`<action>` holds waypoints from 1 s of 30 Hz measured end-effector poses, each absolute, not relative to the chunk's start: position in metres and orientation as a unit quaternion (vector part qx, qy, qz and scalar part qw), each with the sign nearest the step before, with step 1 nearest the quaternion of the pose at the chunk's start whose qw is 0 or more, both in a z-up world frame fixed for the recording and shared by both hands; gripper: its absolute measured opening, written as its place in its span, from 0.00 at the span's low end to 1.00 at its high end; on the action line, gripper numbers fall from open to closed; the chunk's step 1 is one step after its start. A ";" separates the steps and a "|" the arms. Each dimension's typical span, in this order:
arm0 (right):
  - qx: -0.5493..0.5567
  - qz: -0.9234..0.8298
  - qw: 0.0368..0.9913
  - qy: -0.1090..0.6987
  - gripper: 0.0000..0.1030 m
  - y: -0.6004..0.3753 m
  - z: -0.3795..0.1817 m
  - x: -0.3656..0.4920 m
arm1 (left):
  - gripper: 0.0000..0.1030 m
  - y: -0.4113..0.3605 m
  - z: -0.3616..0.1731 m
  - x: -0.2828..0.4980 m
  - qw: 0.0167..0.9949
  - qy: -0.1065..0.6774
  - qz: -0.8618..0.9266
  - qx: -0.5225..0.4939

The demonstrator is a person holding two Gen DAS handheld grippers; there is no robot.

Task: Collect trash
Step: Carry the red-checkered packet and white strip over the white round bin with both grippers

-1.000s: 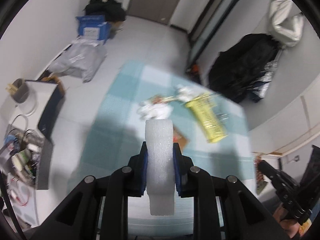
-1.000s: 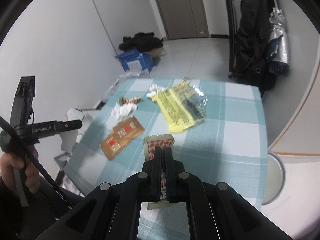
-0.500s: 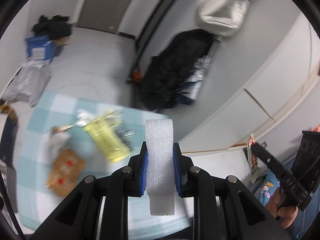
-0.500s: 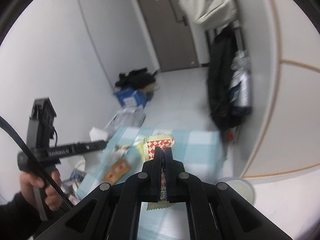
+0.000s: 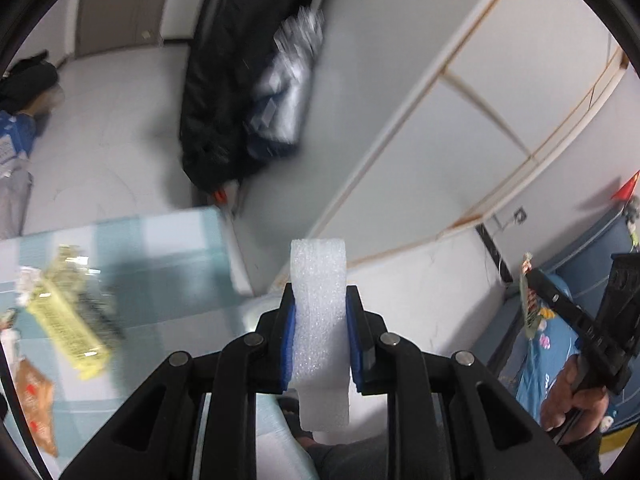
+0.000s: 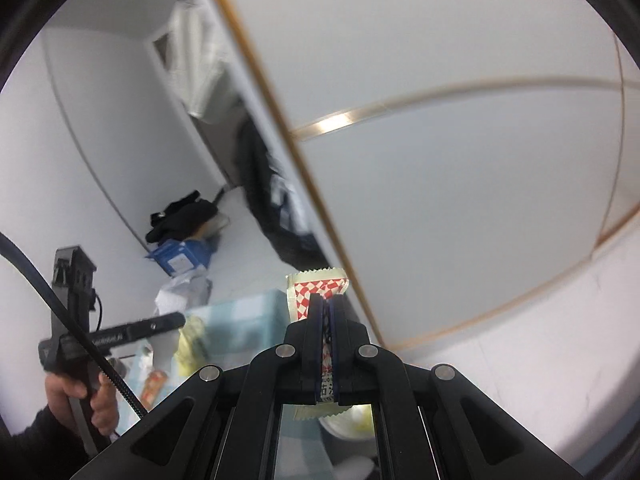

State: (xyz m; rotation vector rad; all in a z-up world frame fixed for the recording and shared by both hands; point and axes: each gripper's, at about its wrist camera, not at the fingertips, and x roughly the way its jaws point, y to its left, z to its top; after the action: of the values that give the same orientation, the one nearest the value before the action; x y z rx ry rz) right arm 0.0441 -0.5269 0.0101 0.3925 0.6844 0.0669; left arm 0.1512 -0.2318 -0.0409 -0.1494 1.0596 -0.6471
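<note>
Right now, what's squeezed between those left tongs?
A white foam strip, clamped upright between the left tongs' blue pads, seen in the left wrist view.

White walls (image 6: 460,184) (gold-trimmed panels), pale floor (image 5: 112,120), checked tablecloth (image 5: 168,264).

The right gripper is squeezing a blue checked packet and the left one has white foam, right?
Not quite. The right wrist view shows the right gripper shut on a red-and-white checked packet, not a blue one. The left gripper does hold the white foam.
</note>
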 end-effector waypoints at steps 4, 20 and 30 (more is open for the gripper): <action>0.211 0.025 0.903 0.374 0.02 -0.553 -0.045 0.052 | 0.17 -0.276 -0.078 0.163 0.791 0.531 -0.303 -0.027; 0.317 0.084 0.812 0.483 0.02 -0.563 -0.239 0.118 | 0.17 -0.360 -0.231 0.181 0.704 0.670 -0.215 0.092; 0.324 0.118 0.782 0.519 0.03 -0.539 -0.305 0.135 | 0.17 -0.365 -0.277 0.214 0.667 0.719 -0.177 0.079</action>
State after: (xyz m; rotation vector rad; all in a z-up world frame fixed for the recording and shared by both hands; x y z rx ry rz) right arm 0.1354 -0.5385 -0.3049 0.6998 1.1208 0.2544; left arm 0.2138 -0.3655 -0.2771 0.1789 1.6230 -0.3993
